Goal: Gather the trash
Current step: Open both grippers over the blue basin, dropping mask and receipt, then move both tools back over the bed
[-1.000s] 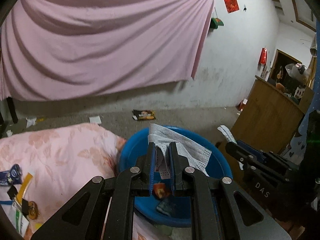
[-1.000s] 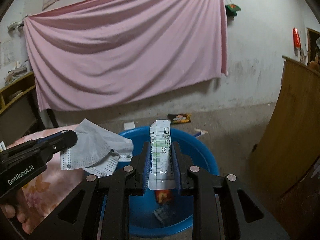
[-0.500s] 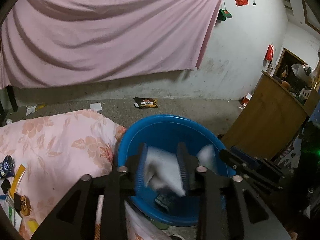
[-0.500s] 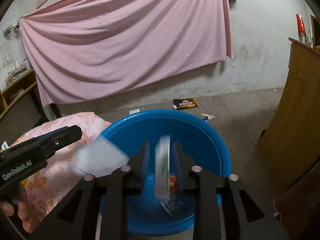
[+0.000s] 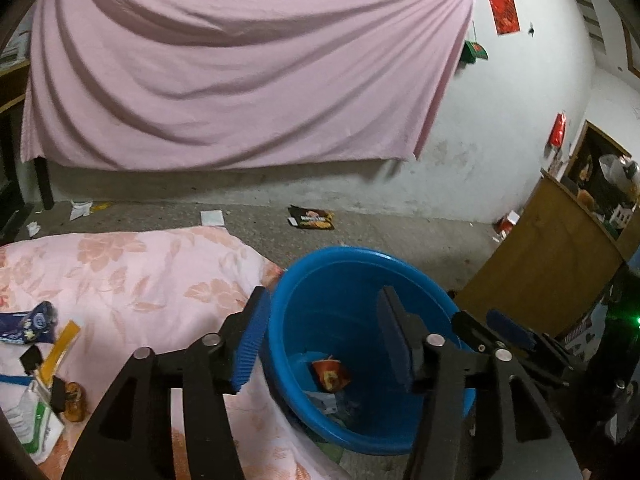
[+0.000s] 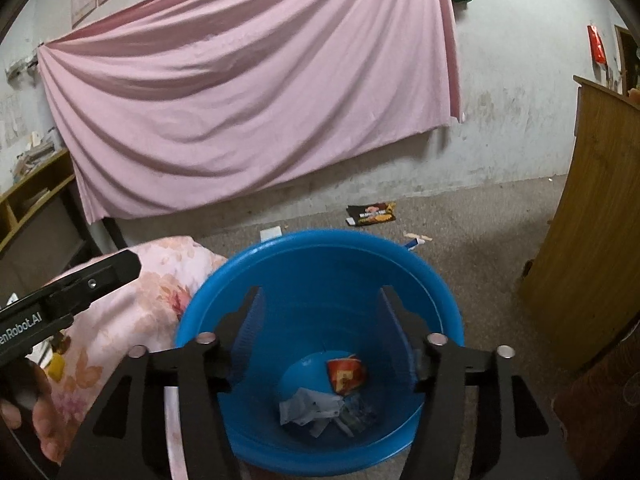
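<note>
Both tools hang over the blue plastic basin (image 6: 320, 264), which stands on the floor hard against the floral quilt (image 5: 132, 272) so that scraps can simply fall into it. The left tool (image 5: 322, 336) is spread wide and empty; the right tool (image 6: 320, 336) is likewise parted, gripping nothing. Collected trash lies at the basin's bottom: a red snack wrapper (image 6: 346, 374) and crumpled pale paper (image 6: 310, 406). More litter waits on the quilt, including a blue packet (image 5: 28, 322), and a dark snack bag (image 5: 311, 218) lies on the floor near the wall. The left tool's body reads "enRobot.AI" (image 6: 20, 330); other print is illegible.
</note>
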### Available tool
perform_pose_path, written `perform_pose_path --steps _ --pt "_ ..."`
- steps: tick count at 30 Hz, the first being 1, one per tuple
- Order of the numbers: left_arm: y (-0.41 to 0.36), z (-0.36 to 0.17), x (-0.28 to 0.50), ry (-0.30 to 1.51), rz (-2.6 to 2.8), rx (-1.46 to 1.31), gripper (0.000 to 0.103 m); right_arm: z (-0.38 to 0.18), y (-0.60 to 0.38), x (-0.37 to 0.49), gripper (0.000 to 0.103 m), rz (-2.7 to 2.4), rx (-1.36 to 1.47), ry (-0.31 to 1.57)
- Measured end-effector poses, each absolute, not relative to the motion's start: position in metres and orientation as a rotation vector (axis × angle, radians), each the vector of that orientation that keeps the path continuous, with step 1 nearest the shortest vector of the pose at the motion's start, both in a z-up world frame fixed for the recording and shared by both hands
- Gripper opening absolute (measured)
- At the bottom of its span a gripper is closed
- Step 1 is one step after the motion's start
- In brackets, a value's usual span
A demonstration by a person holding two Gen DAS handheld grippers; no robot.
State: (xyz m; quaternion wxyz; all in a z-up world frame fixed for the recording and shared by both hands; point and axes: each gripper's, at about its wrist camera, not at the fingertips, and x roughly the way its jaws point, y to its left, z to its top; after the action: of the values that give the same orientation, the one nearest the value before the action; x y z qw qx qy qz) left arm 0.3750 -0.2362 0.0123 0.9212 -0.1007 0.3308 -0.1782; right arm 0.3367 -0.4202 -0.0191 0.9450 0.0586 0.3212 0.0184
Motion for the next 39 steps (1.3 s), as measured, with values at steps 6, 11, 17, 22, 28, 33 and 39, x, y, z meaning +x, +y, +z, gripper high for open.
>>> perform_pose_path --steps 6,11,17,22,28,33,39 --pt "-0.217 0.028 0.364 0.642 -0.32 -0.216 0.058 -0.007 -0.416 0.331 0.077 0.045 0.132 0.612" --pt "-0.191 0.044 0.346 0.586 -0.287 -0.241 0.07 0.01 -0.406 0.322 0.09 0.058 0.136 0.552" --pt "-0.152 0.071 0.314 0.483 -0.237 -0.223 0.092 0.034 -0.39 0.3 0.103 0.109 0.165 0.438" --pt "-0.11 0.09 0.273 0.351 -0.2 -0.205 0.1 0.059 -0.367 0.278 0.103 0.164 0.175 0.325" --pt "-0.065 0.107 0.228 0.237 -0.145 -0.206 0.101 0.084 -0.332 0.242 0.103 0.22 0.123 0.187" --pt "-0.034 0.117 0.198 0.173 -0.107 -0.181 0.101 0.098 -0.309 0.214 0.103 0.248 0.115 0.095" --pt "-0.007 0.121 0.156 0.116 -0.067 -0.146 0.101 0.114 -0.279 0.186 0.103 0.277 0.095 0.025"
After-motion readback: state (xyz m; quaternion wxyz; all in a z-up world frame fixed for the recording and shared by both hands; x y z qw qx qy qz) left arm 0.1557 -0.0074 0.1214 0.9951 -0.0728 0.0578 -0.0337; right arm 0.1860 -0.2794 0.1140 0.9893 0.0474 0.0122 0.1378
